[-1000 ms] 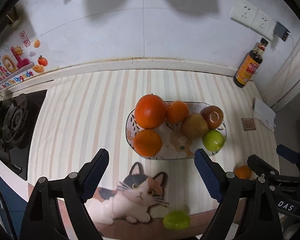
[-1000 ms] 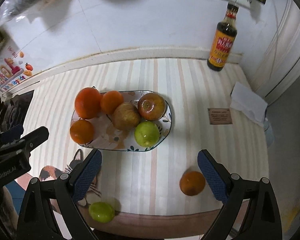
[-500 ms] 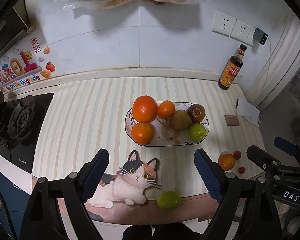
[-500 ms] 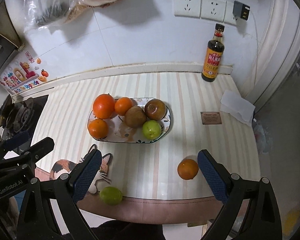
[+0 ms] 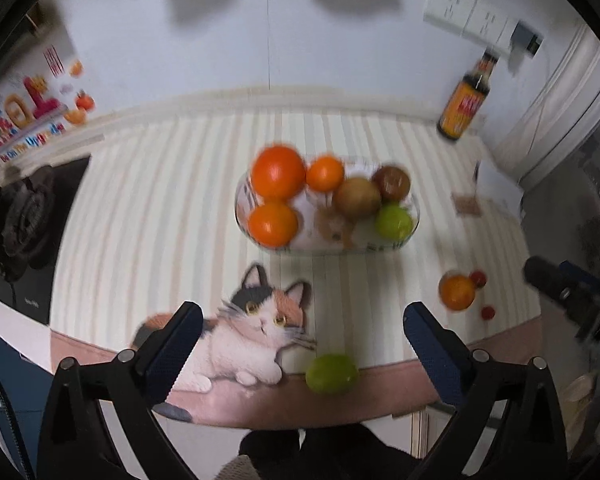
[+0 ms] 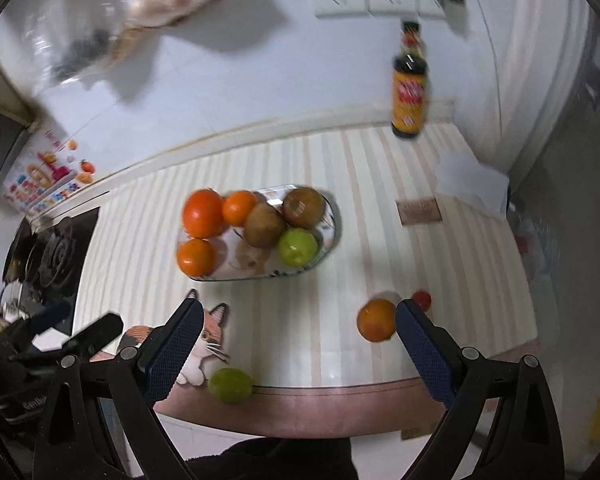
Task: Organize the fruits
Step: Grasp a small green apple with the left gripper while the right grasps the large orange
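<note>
The oval plate (image 5: 414,216) sits mid-surface, holding three oranges on its 9 o'clock side, a brown fruit and a reddish apple toward 1 o'clock, and a green apple (image 5: 394,221) at 4 o'clock. Off the plate, a loose orange (image 5: 456,291) lies toward 4 o'clock from it, with two small red fruits (image 5: 479,278) just beside that orange. A green lime (image 5: 331,373) rests at 6 o'clock from the plate, at the front edge of the striped surface (image 5: 160,200), next to a cat-shaped mat (image 5: 252,332).

The left tongs (image 5: 300,354) hang above the front edge, jaws opening, nothing between the pads. The right tongs (image 6: 296,344) are spread wide and empty; in the right wrist view the loose orange (image 6: 376,319) appears just beside the right-hand pad.

A dark sauce bottle (image 6: 410,92) stands at 1 o'clock by the wall; a gas hob (image 5: 24,216) is at 9 o'clock.
</note>
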A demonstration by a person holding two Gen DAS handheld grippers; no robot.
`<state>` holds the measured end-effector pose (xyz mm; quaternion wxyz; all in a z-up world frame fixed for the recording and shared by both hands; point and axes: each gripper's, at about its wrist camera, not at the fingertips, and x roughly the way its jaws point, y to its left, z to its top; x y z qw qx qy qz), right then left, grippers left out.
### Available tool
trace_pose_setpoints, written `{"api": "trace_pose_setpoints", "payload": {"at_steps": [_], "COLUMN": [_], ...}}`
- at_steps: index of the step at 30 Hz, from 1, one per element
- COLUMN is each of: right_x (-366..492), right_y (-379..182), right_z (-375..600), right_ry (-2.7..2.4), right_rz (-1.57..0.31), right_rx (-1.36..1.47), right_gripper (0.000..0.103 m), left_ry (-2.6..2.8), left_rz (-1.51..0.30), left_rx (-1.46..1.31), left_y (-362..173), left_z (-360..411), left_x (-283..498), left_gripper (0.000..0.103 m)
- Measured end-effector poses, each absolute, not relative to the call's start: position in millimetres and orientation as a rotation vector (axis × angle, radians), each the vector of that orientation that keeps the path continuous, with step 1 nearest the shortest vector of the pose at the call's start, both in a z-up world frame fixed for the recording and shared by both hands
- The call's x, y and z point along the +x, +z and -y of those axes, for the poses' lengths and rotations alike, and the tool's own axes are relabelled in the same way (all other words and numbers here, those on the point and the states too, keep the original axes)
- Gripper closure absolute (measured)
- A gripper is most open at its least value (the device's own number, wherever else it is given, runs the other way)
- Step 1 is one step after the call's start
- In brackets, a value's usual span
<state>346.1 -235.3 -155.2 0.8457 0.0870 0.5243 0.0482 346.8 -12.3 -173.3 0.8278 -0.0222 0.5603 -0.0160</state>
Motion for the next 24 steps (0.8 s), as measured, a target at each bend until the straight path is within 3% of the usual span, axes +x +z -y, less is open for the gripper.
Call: {"api": "trace_pose_setpoints", "payload": {"at_steps": [15,18,19,22,24], "right_x": [383.0,393.0,396.1,404.3,409.6], "right_y": [-275.9,-303.3,-311.0,-332.3,-344.3], "right_z": [293.8,297.2,297.9,298.0,295.4], "right_ry": [-0.022,-0.043,-0.046,-0.049,-0.048], "right_rz": [-1.303,-1.348,-1.365,-1.403,-1.426], "right_rx": [0.282,0.277,0.276,0.277,0.261], "right_gripper": [0.005,0.011,0.014,0.020,0.023], "left_ry": [-0.113,-0.138,-0.149,-0.148,-0.152], "left_rz": [-1.632,-1.682,-1.688,-1.706,-1.685], "left_rx": [-0.106,-0.107,-0.099,-0.063,-0.055], "left_y": [-327.3,-344.7,-348.9,-357.7,-356.1], "left_z": [43.8,49.2,52.1,57.0,57.8], "left_x": [357.8,358.8,358.4,357.1,356.7], "left_gripper": [0.000,0.002,0.010,0.046,0.046]}}
